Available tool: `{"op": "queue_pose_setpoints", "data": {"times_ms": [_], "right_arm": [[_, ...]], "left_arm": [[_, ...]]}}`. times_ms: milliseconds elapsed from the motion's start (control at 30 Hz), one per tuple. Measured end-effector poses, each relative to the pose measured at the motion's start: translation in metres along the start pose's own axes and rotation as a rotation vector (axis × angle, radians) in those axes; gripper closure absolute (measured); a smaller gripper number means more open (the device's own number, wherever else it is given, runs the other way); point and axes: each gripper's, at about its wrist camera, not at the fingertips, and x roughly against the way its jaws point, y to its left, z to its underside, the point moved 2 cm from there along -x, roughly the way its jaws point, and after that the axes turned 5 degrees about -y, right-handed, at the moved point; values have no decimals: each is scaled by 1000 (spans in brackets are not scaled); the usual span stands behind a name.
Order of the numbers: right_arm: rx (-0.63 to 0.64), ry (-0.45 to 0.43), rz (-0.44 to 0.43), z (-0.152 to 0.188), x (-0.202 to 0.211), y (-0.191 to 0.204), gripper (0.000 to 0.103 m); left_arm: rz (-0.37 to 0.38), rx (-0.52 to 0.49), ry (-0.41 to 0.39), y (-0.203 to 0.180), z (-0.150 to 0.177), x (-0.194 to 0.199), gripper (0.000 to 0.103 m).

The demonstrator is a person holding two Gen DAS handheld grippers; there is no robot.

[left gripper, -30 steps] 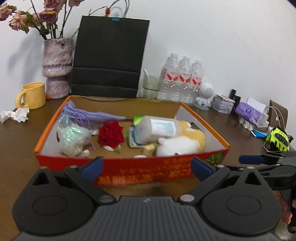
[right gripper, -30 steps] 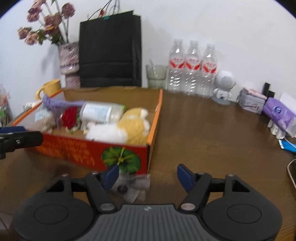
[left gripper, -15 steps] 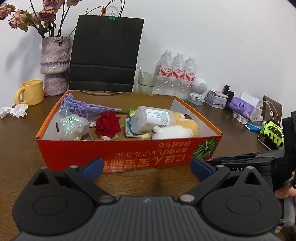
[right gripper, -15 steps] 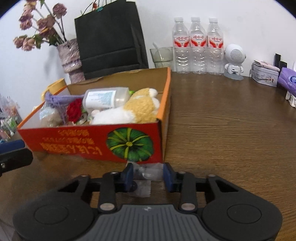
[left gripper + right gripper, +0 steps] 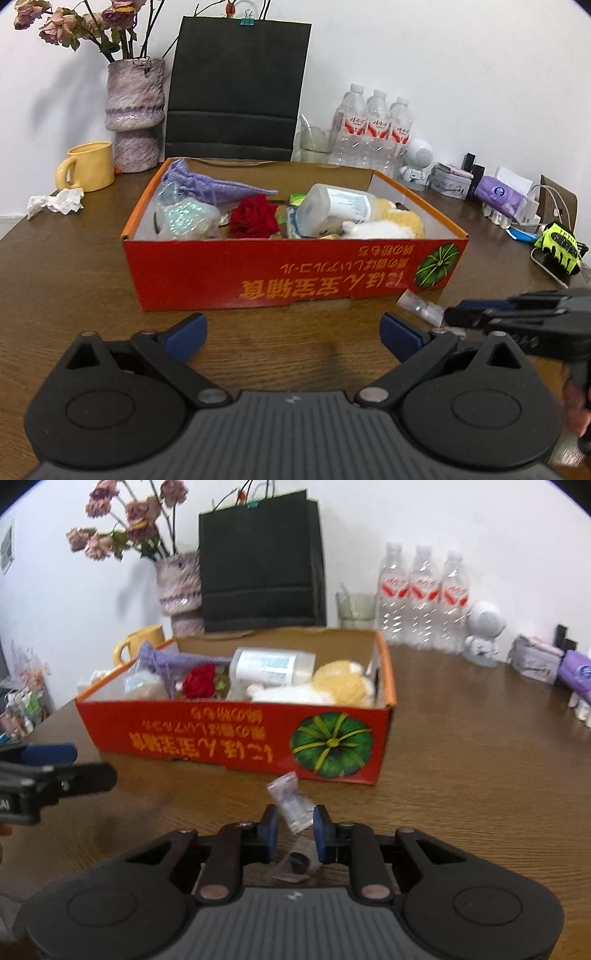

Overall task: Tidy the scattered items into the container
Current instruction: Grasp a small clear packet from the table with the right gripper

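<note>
**Packet pinched before the box**

The right gripper has closed its fingers on a clear packet, just off the table at the box's near wall. Lift it above that wall before moving inward; bottle and plush crowd this end. The left gripper hovers wide open, empty.

Printed cardboard box, wood-grain table, clear crinkly plastic packet, matt black paper bag
</note>
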Motion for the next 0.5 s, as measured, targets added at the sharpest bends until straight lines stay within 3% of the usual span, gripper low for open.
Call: {"op": "queue_pose_setpoints", "data": {"times_ms": [133,267,433,500], "right_arm": [[0,27,0,11,9,-3,58],[5,32,-8,17,8,1,51],[32,52,3,18,-2,9,54],[70,44,47,19,-1,13,76]], "left_arm": [[-2,4,11,5,3,4,1],[2,10,17,5,5,6,1],[3,-8,24,1,8,9,1],[-2,-7,32,0,11,8,1]]}}
